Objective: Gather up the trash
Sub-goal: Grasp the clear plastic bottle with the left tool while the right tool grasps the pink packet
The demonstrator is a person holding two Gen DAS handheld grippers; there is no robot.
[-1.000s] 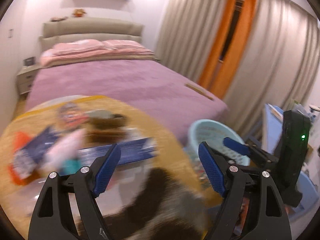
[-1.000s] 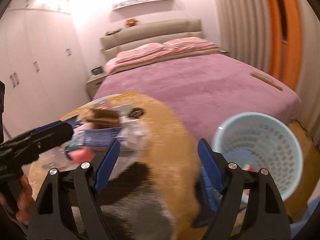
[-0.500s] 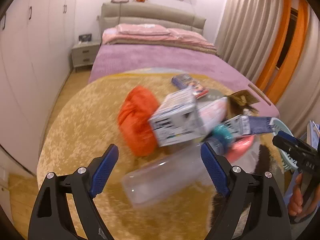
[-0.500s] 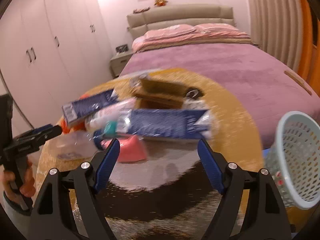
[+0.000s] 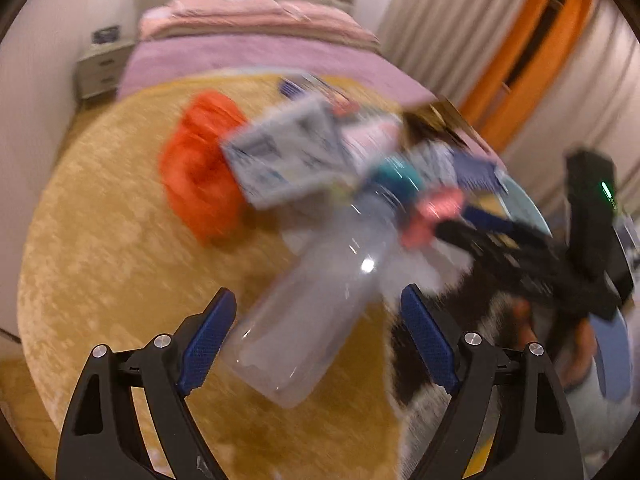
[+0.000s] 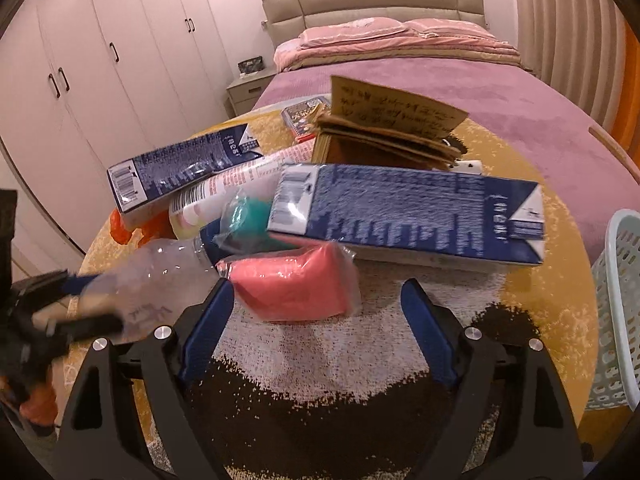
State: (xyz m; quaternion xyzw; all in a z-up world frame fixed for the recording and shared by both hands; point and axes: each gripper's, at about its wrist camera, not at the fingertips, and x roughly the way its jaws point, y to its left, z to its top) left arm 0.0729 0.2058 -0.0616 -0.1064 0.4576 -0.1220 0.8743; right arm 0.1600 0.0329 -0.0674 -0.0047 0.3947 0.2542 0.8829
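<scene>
Crowding rug (image 6: 552, 320): cartons (image 6: 404, 216), bottle (image 5: 316, 320), basket (image 6: 620, 304) beside.

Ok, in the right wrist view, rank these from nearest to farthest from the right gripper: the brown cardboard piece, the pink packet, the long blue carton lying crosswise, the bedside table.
1. Pink packet, just ahead of the right gripper, toward its left finger; the jaws are opening, nothing between them.
2. Long blue carton, lying crosswise behind the packet.
3. Brown cardboard piece, propped up behind the carton.
4. Bedside table, far back left, beside the bed.
</scene>
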